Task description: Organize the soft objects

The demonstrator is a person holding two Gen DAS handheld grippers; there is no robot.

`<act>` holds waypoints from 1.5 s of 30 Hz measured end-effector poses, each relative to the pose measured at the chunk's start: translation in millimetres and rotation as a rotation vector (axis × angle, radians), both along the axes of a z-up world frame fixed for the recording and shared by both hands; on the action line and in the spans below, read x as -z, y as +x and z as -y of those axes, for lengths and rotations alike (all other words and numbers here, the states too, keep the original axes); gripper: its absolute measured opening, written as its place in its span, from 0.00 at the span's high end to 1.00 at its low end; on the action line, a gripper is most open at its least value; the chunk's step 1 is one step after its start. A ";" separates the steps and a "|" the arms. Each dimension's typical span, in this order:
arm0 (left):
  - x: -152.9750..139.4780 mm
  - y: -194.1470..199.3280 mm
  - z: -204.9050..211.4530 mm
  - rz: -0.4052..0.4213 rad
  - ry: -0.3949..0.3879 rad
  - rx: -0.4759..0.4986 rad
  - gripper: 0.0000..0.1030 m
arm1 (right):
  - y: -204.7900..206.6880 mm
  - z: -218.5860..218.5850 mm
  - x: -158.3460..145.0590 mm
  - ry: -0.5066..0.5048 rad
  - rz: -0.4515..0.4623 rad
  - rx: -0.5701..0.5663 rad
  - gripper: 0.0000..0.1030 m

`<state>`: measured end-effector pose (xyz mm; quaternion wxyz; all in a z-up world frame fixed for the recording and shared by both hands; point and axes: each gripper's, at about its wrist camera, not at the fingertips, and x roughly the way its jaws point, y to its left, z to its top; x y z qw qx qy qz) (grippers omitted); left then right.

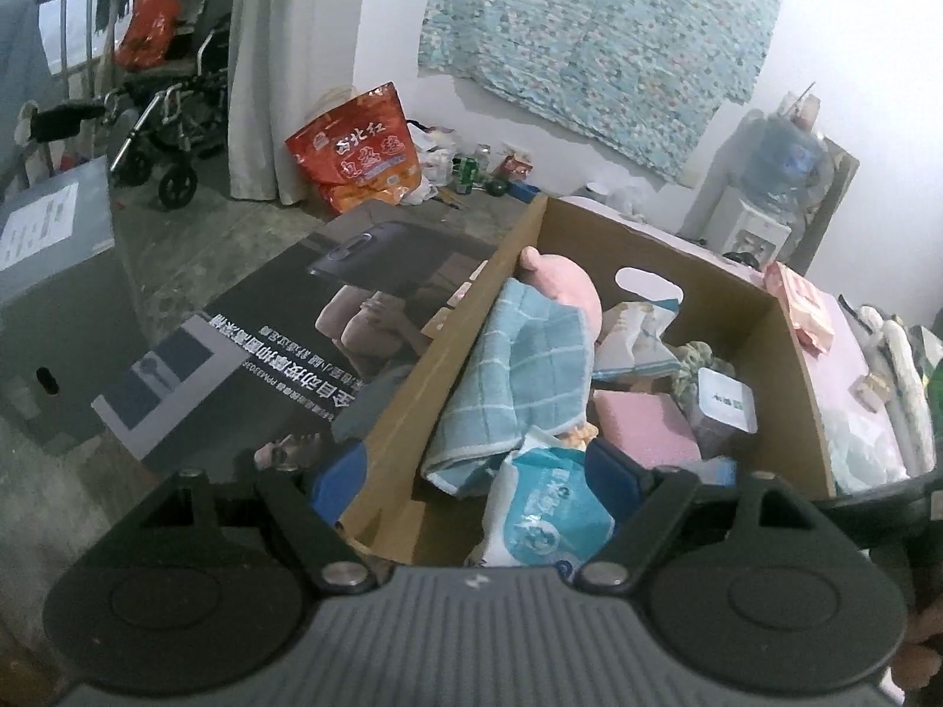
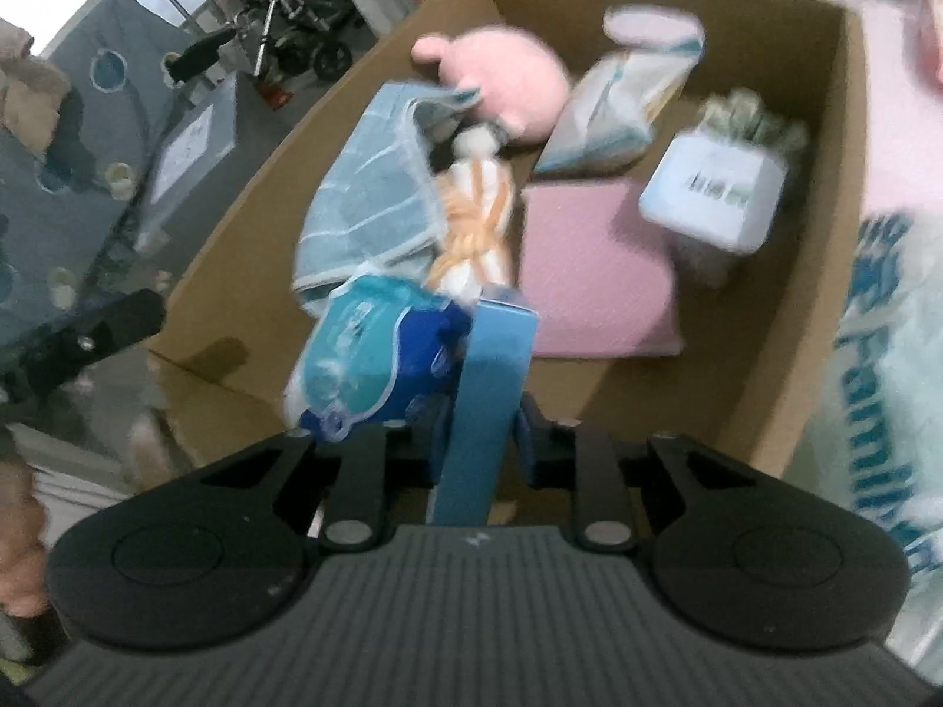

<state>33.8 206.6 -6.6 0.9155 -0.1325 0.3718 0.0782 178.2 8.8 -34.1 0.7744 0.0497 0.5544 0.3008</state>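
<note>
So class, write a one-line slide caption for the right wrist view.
Right gripper holds a slim blue box over a cardboard box of soft goods: pink plush, blue towel, pink sponge.

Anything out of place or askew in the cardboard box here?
The blue checked towel is crumpled and rides up the cardboard box wall instead of lying flat. The right gripper holds a stiff blue box over it, odd among soft things.
</note>
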 end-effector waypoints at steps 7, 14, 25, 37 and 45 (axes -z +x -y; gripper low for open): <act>3.0 -3.2 -6.0 0.002 -0.011 -0.020 0.20 | 5.8 -9.6 11.8 0.043 -0.068 0.017 0.79; 4.9 -5.7 -8.3 -0.002 -0.012 -0.027 0.20 | 3.4 -14.6 17.5 0.127 -0.087 0.061 0.79; 4.0 -6.9 -5.0 -0.007 -0.009 -0.010 0.20 | -7.2 -8.3 -6.0 0.008 0.034 0.009 0.46; -5.0 -8.8 7.4 0.001 0.019 -0.003 0.17 | -7.8 -5.8 -20.2 0.009 0.124 0.010 0.46; -15.9 -19.6 2.0 0.028 0.045 -0.042 0.15 | 32.3 -49.9 8.3 -0.265 0.118 -0.030 0.42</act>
